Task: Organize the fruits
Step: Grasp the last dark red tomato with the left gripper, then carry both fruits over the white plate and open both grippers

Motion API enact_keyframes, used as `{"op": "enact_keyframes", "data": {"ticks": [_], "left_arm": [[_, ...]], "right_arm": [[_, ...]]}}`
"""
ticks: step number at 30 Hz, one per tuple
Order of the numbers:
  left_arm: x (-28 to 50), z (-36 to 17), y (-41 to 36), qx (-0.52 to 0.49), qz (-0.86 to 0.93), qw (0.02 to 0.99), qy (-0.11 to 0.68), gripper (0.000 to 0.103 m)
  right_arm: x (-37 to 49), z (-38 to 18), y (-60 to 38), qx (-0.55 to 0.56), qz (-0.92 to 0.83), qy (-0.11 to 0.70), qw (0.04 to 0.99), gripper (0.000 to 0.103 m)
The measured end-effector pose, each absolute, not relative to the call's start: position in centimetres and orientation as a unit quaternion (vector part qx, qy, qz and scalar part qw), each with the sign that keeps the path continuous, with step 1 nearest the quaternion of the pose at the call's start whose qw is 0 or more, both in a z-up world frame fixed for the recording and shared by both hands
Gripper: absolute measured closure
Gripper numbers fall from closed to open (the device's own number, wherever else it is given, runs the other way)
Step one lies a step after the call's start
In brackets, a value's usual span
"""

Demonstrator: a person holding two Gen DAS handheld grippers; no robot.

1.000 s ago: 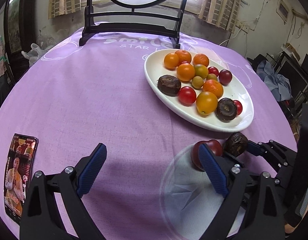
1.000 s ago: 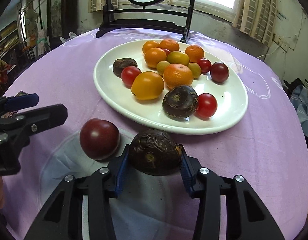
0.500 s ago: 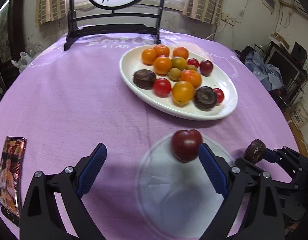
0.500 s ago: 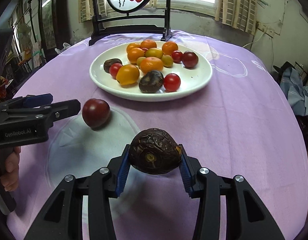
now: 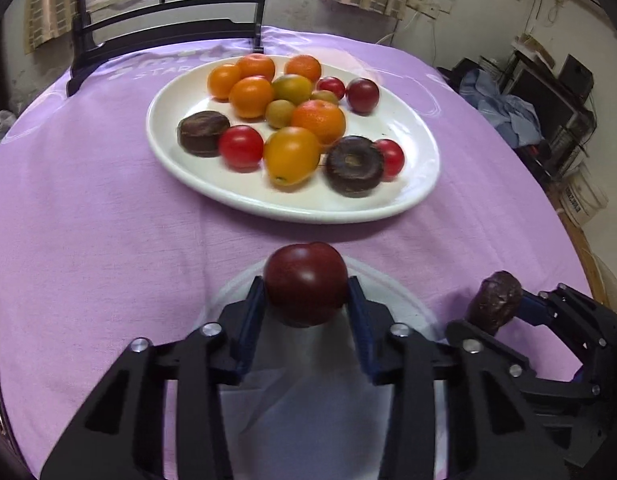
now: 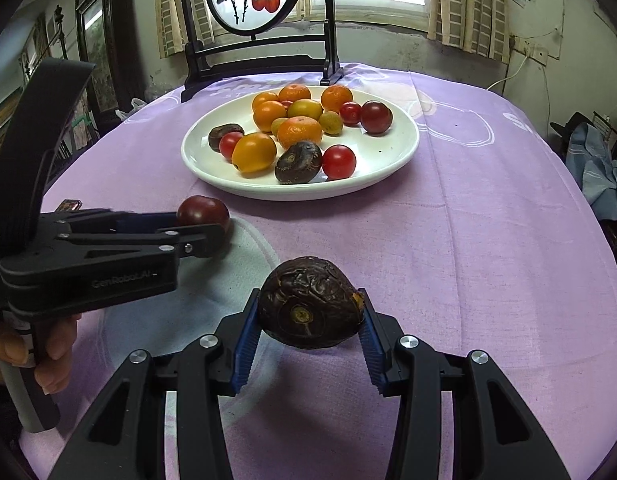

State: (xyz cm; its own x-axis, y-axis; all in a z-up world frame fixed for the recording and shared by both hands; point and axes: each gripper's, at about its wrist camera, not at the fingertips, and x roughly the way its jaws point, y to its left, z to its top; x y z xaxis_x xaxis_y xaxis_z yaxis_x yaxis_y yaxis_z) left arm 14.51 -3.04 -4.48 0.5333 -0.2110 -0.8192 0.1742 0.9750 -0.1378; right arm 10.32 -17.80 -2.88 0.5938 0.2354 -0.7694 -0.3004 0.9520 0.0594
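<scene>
My left gripper (image 5: 307, 300) angles down, jaws closing around the dark tomato (image 5: 306, 283); my right gripper (image 6: 306, 328) grips a wrinkled fruit (image 6: 310, 307).

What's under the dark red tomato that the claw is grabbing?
Under the dark red tomato lies a clear round plate on the purple tablecloth. The left gripper, closing on the tomato, hides the spot where it meets the plate.

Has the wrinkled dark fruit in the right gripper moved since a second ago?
Yes. The wrinkled dark fruit, clamped in the right gripper, has drawn back from the white plate.
</scene>
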Motion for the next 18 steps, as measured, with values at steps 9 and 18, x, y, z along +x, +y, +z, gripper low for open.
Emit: {"op": "enact_keyframes", "data": {"ticks": [9,18], "left_arm": [[14.2,-0.6,-2.0,-0.022,-0.11,0.887,0.448,0.064],[17.7,3.0,-2.3,-0.009,-0.092,0.907,0.411,0.064]], "right_arm": [[10.3,0.6,-17.9,-0.054,0.155,0.388,0.907,0.057],[14.8,3.8,-16.5,-0.068,0.158,0.35,0.921,0.057]]}}
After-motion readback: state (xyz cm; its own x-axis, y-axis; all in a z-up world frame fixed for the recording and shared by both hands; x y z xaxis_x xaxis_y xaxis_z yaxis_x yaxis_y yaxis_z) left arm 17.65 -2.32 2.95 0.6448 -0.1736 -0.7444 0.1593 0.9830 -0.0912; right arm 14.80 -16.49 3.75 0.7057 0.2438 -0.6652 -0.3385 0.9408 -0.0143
